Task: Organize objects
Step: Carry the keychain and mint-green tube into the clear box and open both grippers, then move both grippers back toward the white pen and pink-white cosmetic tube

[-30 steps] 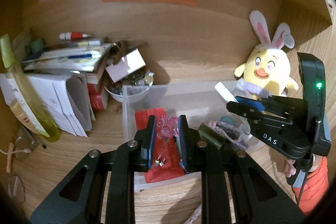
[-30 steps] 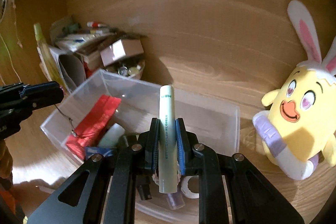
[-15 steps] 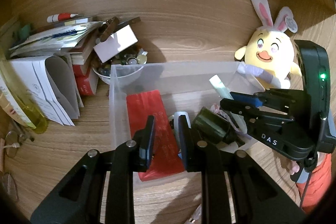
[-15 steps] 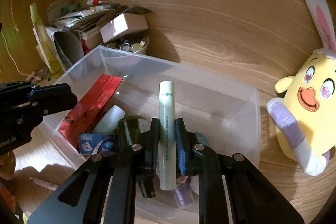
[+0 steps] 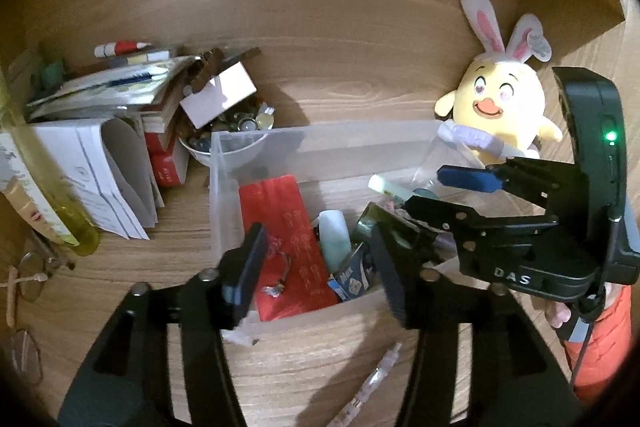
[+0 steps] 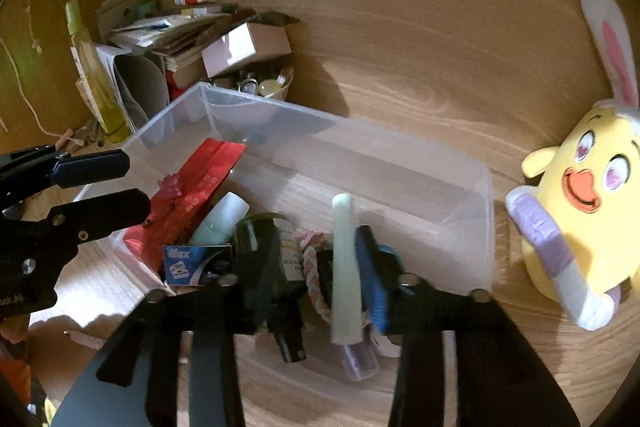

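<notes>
A clear plastic bin [image 5: 320, 131] [image 6: 360, 143] holds a red packet [image 5: 280, 211] [image 6: 200, 179], a mint bottle [image 5: 334, 239], a dark bottle [image 6: 264, 247] and a blue box [image 6: 196, 263]. My left gripper [image 5: 318, 267] [image 6: 136, 183] hangs over the bin's near left end. Its jaws are opening with nothing between them. A pink charm [image 5: 276, 259] [image 6: 170, 187] lies loose on the red packet. My right gripper [image 6: 308, 275] [image 5: 424, 193] is over the bin's right end, its jaws opening. A pale green tube [image 6: 344, 259] [image 5: 384, 185] leans against its blue right pad, unclamped.
A yellow plush chick [image 5: 504, 107] [image 6: 580, 207] stands right of the bin. Stacked papers and books [image 5: 100, 99], a bowl of small things [image 5: 240, 135] and a yellow-green bottle [image 5: 48, 195] crowd the left. A pen [image 5: 376, 383] lies in front of the bin, with glasses [image 5: 28, 275] at the far left.
Both grippers tipped down over the bin and spread their jaws. The left let go of the pink charm, which now lies on the red packet. The right no longer clamps the tube.
</notes>
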`<state>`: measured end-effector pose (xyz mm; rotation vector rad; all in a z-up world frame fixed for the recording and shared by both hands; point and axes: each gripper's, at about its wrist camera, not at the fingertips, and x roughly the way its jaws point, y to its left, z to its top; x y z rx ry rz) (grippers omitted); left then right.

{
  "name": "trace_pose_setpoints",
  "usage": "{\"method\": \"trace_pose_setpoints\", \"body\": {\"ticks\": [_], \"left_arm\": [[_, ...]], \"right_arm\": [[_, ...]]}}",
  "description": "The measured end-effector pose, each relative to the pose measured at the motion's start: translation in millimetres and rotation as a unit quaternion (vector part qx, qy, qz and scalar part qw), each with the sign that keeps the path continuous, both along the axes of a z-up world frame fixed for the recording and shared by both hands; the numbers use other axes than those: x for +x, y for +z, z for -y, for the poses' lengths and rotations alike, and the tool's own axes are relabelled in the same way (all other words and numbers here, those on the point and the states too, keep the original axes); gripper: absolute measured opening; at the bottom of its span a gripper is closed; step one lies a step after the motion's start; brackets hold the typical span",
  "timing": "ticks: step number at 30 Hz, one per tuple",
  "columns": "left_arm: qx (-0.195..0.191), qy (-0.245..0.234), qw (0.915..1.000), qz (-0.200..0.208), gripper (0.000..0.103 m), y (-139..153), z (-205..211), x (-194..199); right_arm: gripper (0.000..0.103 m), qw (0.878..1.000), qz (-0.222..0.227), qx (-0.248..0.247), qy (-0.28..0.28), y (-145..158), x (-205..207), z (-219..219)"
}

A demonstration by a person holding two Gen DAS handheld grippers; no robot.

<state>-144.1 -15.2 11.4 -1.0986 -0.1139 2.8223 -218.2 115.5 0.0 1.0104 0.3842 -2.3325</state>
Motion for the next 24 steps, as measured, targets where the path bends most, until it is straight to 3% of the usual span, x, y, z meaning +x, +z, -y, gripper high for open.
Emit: {"method": "trace_pose_setpoints", "body": {"ticks": [4,8,12,24], "left_arm": [[-0.007,0.001,0.9999,-0.011,0.073,8,1,13],[-0.004,-0.002,0.9999,-0.012,0.085,13,3,26],[-0.011,-0.001,0.9999,-0.01,0.09,12,5,39],[-0.043,-0.01,0.9989,0.016,0.09,-13,1,72]], "right_arm": [[0.066,1.0,-0.023,-0.004,0.0,13,15,-3],[0.076,0.999,-0.043,-0.009,0.005,25,35,-9],[0.079,0.998,-0.057,-0.011,0.013,31,55,-12],[0.081,0.996,-0.074,-0.008,0.053,31,126,-18]]}}
